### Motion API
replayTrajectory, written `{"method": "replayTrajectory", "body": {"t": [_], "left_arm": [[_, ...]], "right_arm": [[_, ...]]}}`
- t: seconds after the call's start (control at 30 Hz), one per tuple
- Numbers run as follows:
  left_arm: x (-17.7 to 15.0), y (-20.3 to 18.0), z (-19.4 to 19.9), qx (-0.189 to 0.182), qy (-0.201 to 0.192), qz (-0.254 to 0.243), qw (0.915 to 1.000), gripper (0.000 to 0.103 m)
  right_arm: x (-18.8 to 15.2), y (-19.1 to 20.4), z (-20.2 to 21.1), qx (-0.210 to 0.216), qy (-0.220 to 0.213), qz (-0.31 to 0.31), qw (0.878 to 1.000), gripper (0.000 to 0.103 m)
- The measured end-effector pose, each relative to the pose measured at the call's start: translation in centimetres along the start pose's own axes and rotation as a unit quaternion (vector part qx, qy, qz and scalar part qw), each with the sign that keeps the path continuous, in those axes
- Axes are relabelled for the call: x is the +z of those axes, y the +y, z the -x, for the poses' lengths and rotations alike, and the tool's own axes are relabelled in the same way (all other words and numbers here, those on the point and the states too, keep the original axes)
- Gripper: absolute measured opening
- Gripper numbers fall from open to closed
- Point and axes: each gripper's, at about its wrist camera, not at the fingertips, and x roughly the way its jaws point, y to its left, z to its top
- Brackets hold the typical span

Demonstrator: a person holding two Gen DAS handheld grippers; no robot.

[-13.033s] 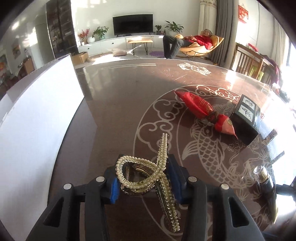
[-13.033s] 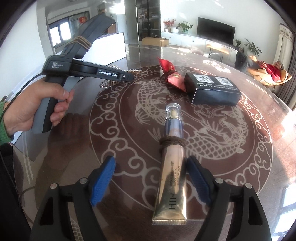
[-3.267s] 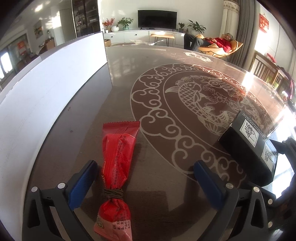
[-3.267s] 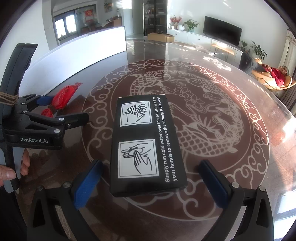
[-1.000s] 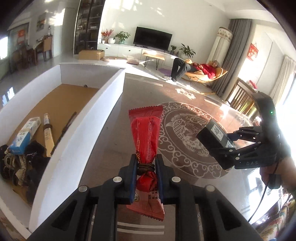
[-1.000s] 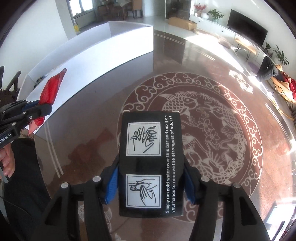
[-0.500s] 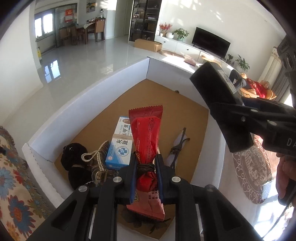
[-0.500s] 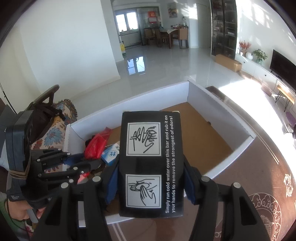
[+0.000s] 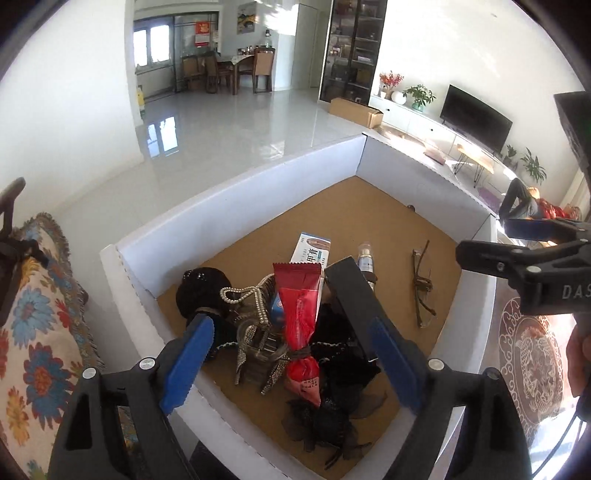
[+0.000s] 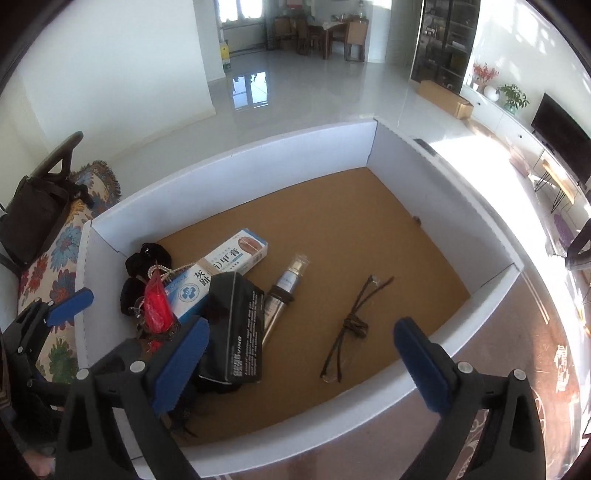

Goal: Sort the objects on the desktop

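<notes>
Below the spread jaws, a red snack packet (image 9: 298, 325) tied with dark cord lies on the pile, black box (image 10: 236, 328) tilted beside it.

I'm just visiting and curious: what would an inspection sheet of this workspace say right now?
Surface: white box with brown floor, beside a patterned table.
Job's things: red packet and black carton lie on the pile; blue-white carton, tube, glasses, beaded clip.
Clutter: black fabric.
Grippers: left gripper and right gripper, jaws just opened, nothing pressed.
Cables: nothing seen.
Surroundings: floral cushion, television, dining table.
</notes>
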Motion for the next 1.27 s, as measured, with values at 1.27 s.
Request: {"method": "replayTrajectory", "body": {"t": [1.27], "left_arm": [[1.0,0.9,5.2,0.040,-0.051,0.079,0.9948,0.103]], "right_arm": [[-1.6,4.0,-0.5,-0.006,-0.009,0.079,0.997,0.103]]}}
